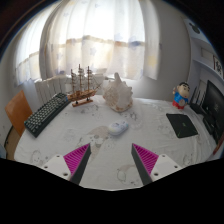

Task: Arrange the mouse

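One white mouse (118,127) lies on the patterned table (100,150), beyond open, empty jaws, near curtains (110,40).

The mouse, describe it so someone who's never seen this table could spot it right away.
Start at the round white table by the curtained window. Near its middle, just ahead of the open hand-held gripper, lies the mouse. It is small, pale and low, in front of the big white shell, unlike the dark keyboard.
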Tool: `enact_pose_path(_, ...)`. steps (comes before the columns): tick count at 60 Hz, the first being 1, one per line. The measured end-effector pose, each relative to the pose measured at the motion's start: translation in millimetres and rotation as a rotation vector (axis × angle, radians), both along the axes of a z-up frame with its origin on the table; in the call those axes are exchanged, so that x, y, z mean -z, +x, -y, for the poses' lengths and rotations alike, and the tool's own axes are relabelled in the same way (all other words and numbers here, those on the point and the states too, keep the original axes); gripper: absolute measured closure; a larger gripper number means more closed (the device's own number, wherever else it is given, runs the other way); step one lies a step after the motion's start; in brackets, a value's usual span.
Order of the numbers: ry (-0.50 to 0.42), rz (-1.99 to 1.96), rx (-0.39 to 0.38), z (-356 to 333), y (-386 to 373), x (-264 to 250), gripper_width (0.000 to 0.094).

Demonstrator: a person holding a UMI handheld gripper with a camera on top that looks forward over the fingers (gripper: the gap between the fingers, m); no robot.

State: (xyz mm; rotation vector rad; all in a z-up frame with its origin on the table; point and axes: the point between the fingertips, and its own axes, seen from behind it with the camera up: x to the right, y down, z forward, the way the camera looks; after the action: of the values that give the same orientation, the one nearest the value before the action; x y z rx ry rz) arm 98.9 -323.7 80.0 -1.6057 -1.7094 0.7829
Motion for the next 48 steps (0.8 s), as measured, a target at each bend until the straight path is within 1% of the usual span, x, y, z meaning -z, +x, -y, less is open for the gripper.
enact_pose_path(13,-0.004,0.007,-0.007,-3.6,-60.5,47.2,0.0085)
enact_pose_path(20,-0.008,0.004,-0.017,-8.4,-93.6,63.7,0.0084)
enact_pose_path(30,-0.038,0.051,-0.023,-10.1,-130.8,91.7,0.008)
enact_pose_path(48,-0.066,0.063,-0.062,-4.0,-179.0,96.1,0.0075)
